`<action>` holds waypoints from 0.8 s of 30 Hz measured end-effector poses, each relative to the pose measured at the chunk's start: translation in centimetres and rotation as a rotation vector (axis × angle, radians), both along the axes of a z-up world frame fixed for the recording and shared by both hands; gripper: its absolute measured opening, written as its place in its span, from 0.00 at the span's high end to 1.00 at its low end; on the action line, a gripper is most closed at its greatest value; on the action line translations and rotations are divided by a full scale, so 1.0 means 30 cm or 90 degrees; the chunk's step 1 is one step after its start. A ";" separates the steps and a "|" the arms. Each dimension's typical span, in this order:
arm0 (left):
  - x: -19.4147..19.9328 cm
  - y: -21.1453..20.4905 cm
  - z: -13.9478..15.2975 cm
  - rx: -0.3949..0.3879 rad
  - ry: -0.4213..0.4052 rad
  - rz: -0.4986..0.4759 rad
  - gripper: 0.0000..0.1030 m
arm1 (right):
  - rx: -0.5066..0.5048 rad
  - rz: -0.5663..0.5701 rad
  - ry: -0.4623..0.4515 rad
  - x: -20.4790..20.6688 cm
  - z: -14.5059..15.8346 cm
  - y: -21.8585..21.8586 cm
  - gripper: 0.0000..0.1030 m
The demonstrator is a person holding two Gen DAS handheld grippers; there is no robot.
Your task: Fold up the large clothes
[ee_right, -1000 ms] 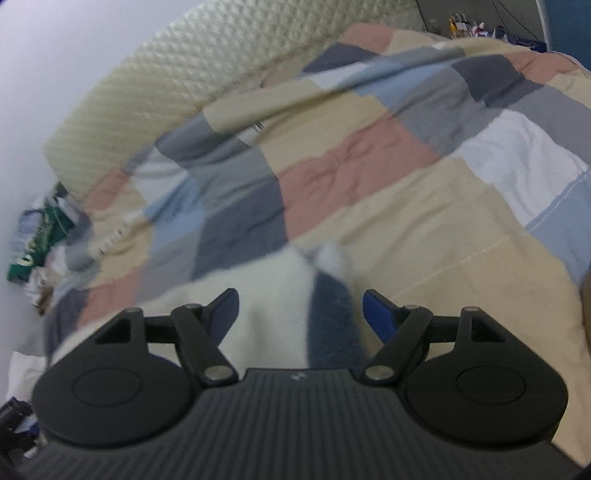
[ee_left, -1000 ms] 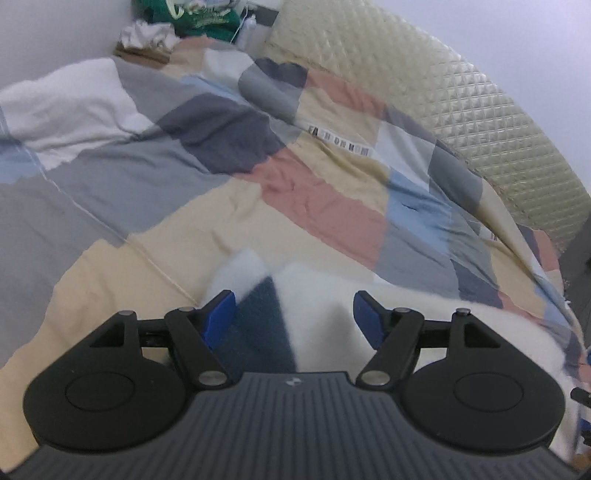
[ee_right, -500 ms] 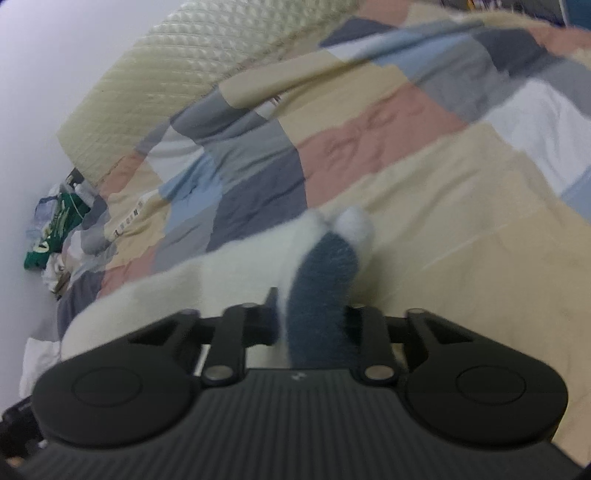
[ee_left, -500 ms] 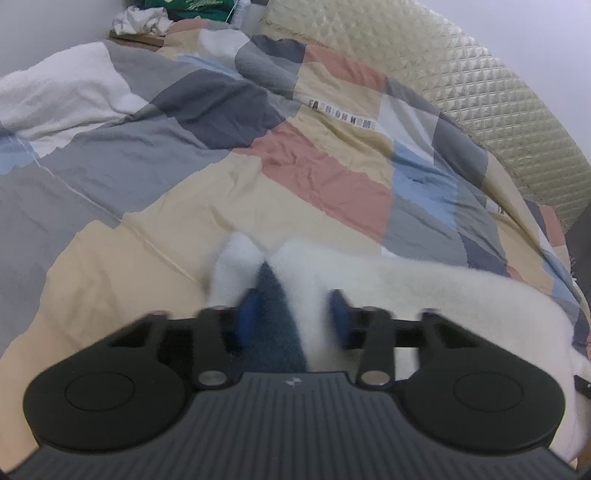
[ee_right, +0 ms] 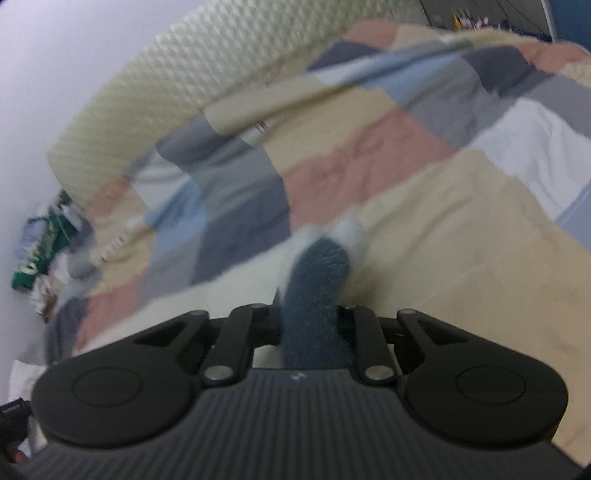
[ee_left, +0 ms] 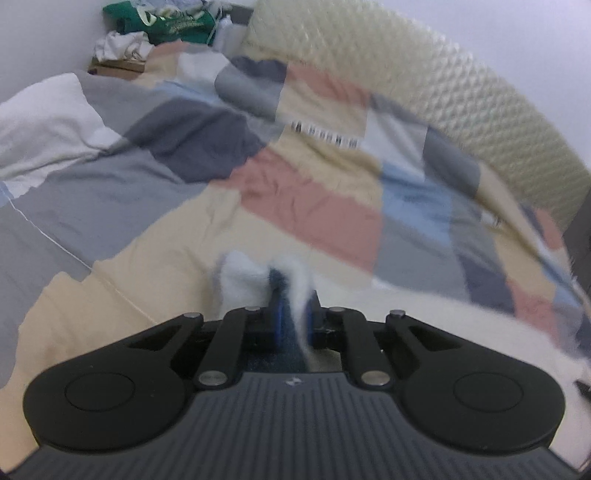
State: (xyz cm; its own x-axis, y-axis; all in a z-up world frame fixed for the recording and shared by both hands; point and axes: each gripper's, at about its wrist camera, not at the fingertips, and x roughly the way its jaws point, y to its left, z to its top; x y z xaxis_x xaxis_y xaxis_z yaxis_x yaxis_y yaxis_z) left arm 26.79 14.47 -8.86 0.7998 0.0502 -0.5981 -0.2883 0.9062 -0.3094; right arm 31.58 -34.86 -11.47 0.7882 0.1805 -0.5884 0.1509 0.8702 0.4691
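open stretch of patchwork quilt (ee_left: 303, 206) ahead of both grippers, flat and passable, quilted headboard (ee_left: 461, 107) walling the far side, rumpled pillow (ee_left: 40, 122) off left, clothes pile (ee_left: 166, 26) crowding far corner

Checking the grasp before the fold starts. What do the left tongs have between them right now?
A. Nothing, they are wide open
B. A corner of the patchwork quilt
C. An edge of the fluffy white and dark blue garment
C: the left tongs are shut on the fluffy garment, pinching its white and dark blue pile.
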 end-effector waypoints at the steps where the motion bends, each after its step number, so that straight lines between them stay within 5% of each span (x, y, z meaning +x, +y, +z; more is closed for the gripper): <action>1: 0.002 0.000 -0.007 0.003 0.003 -0.001 0.86 | 0.003 -0.003 0.005 0.002 -0.015 0.001 0.80; 7: -0.053 0.023 0.028 -0.032 -0.012 0.003 0.79 | 0.060 -0.033 0.010 -0.037 -0.008 -0.015 0.74; 9: -0.102 0.029 0.052 -0.043 -0.024 0.013 0.65 | 0.085 -0.045 0.008 -0.068 0.002 -0.028 0.73; 13: -0.241 -0.002 0.110 -0.077 -0.065 0.023 0.54 | 0.118 -0.060 -0.003 -0.146 0.027 -0.047 0.62; 18: -0.389 -0.094 0.138 -0.162 -0.074 -0.007 0.49 | 0.144 -0.075 -0.024 -0.265 0.077 -0.057 0.56; 24: -0.471 -0.183 0.070 -0.309 -0.023 -0.041 0.39 | 0.214 -0.060 -0.061 -0.370 0.144 -0.076 0.36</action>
